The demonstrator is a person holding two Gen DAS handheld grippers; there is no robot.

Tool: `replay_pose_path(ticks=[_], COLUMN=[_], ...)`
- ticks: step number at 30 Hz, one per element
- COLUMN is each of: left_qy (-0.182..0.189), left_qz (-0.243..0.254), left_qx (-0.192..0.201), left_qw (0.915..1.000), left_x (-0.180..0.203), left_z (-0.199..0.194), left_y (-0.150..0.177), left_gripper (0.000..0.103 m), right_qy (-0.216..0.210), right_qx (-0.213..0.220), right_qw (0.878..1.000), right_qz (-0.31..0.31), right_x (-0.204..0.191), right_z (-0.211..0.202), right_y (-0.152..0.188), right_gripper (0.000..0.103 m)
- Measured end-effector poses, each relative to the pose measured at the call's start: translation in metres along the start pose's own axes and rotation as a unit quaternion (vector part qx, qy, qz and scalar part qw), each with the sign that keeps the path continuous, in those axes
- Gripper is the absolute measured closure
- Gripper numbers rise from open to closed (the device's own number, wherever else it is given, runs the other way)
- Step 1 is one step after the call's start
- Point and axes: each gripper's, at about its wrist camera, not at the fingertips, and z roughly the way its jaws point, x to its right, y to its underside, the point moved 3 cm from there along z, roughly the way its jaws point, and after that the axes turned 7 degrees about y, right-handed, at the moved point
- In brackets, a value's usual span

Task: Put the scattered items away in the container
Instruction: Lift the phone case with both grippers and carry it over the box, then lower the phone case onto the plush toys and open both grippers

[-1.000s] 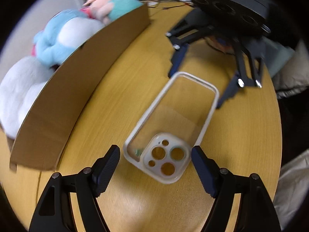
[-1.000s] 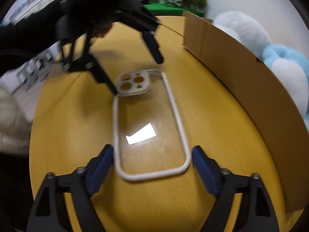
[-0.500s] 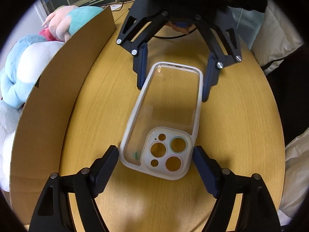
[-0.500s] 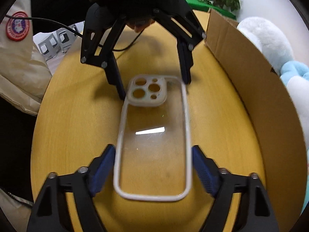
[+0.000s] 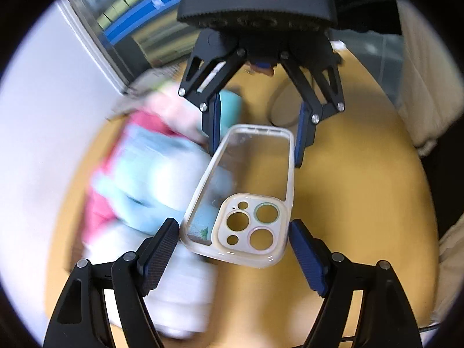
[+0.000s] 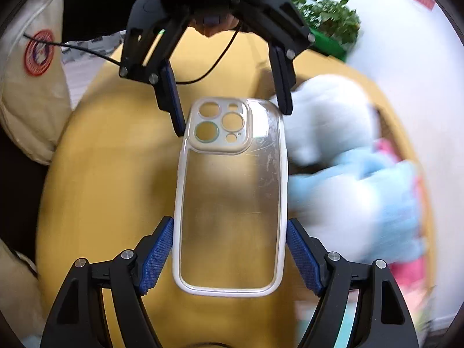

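A clear phone case (image 5: 246, 194) with a white rim and camera cut-outs is held in the air between both grippers. My left gripper (image 5: 232, 242) is shut on its camera end. My right gripper (image 6: 230, 248) is shut on its plain end, and it also shows in the left wrist view (image 5: 256, 133). The left gripper also shows in the right wrist view (image 6: 229, 110). The case (image 6: 232, 197) hangs above the yellow wooden table (image 6: 110, 179), beside the soft toys in the cardboard box.
Blurred plush toys, white (image 6: 327, 116), light blue (image 6: 362, 197) and pink (image 5: 98, 203), lie in the box beside the case. A black cable (image 6: 203, 72) runs over the table. A cream jacket (image 6: 26, 87) hangs at the table's edge.
Both grippers closed on the case's ends and lifted it off the table. It has moved up and toward the box of plush toys, whose cardboard wall has dropped out of view.
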Motion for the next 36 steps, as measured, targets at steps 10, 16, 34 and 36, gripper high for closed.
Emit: replay_pose_path(ticks=[10, 16, 34, 36], left_qy=[-0.011, 0.027, -0.059, -0.083], left_qz=[-0.037, -0.064, -0.157, -0.185], left_qx=[0.012, -0.040, -0.027, -0.009], left_qw=[0.9992, 0.9968, 0.9855, 0.9792], left_x=[-0.152, -0.185, -0.167, -0.145], left_z=[-0.001, 0.069, -0.007, -0.031], left_y=[-0.028, -0.007, 0.022, 0.028], left_gripper=[0.025, 0.025, 0.022, 0.022], right_qy=[0.014, -0.037, 0.013, 0.042], right_qx=[-0.031, -0.078, -0.059, -0.034], right_qw=[0.999, 0.996, 0.988, 0.985], right_qz=[-0.015, 0.002, 0.140, 0.166], right_x=[0.181, 0.228, 0.223, 0.207], right_z=[-0.005, 0.072, 0.045, 0.014], right_y=[-0.003, 0.031, 0.059, 0.066], right_gripper=[0.022, 0.022, 0.003, 0.000])
